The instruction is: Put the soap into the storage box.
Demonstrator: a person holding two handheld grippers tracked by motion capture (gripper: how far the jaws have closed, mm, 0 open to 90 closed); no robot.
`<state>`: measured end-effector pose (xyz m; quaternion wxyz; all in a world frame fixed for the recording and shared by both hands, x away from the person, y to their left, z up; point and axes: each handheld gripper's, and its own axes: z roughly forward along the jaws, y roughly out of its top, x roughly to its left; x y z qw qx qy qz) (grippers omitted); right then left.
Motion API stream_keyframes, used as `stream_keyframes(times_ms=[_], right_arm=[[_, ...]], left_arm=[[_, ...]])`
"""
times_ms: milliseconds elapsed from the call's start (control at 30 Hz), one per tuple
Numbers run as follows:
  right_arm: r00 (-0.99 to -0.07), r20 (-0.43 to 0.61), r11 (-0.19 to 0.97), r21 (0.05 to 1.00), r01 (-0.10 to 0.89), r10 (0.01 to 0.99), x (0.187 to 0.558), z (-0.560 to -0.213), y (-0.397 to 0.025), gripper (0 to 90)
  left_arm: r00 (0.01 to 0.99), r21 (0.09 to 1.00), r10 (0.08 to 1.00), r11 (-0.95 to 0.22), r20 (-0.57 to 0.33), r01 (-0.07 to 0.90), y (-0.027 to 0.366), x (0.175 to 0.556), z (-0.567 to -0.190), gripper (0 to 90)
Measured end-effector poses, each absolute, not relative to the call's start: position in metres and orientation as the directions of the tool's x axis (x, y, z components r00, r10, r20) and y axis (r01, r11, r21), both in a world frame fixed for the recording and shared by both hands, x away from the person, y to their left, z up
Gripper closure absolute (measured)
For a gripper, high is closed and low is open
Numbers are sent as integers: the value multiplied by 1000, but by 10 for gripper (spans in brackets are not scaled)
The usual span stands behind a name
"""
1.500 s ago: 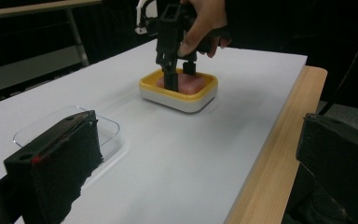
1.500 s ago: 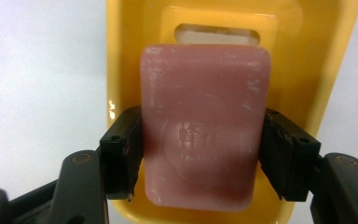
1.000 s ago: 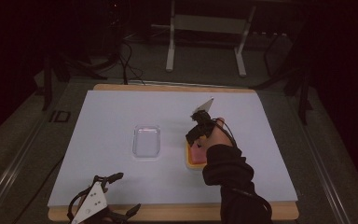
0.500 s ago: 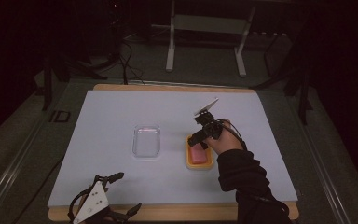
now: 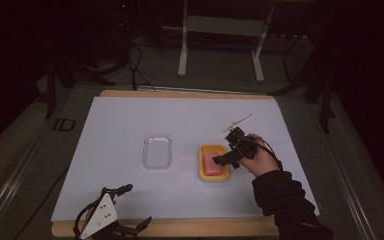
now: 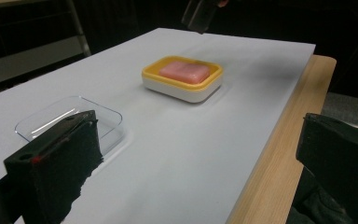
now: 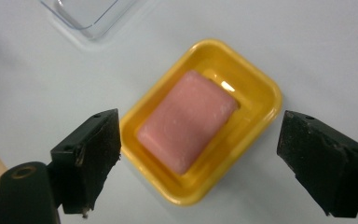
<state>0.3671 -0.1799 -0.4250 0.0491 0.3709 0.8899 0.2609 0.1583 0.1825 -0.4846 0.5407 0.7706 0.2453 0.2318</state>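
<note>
A pink soap bar (image 7: 186, 122) lies in a yellow dish (image 7: 256, 95) on the white table cover; the bar (image 5: 211, 163) and dish (image 5: 213, 175) sit right of centre in the high view, and the bar (image 6: 183, 71) in its dish (image 6: 182, 86) appears farther off in the left gripper view. My right gripper (image 5: 226, 159) hovers just above the dish, open, its jaws spread to either side of it (image 7: 198, 165) with nothing between them. A clear plastic tray (image 5: 157, 151) lies to the dish's left. My left gripper (image 5: 132, 207) rests open at the table's front edge, empty (image 6: 200, 158).
The white cover (image 5: 130, 120) lies on a wooden tabletop whose front strip (image 6: 279, 154) runs beside my left gripper. Dark floor, cables and a metal table frame (image 5: 220, 45) stand beyond the far edge.
My right gripper has moved right and back off the yellow dish, which now lies uncovered to its left. The left gripper has not moved.
</note>
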Motion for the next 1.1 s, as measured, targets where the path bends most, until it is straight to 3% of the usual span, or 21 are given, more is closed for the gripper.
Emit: stream_keyframes(times_ms=[500, 1100], right_arm=[[-717, 45, 572, 570, 590, 695, 328, -433, -231, 132], [-662, 82, 439, 687, 578, 745, 290, -450, -279, 132]], left_arm=[[768, 946, 634, -296, 93, 130, 184, 155, -485, 2], [761, 947, 642, -292, 89, 135, 186, 153, -485, 3]])
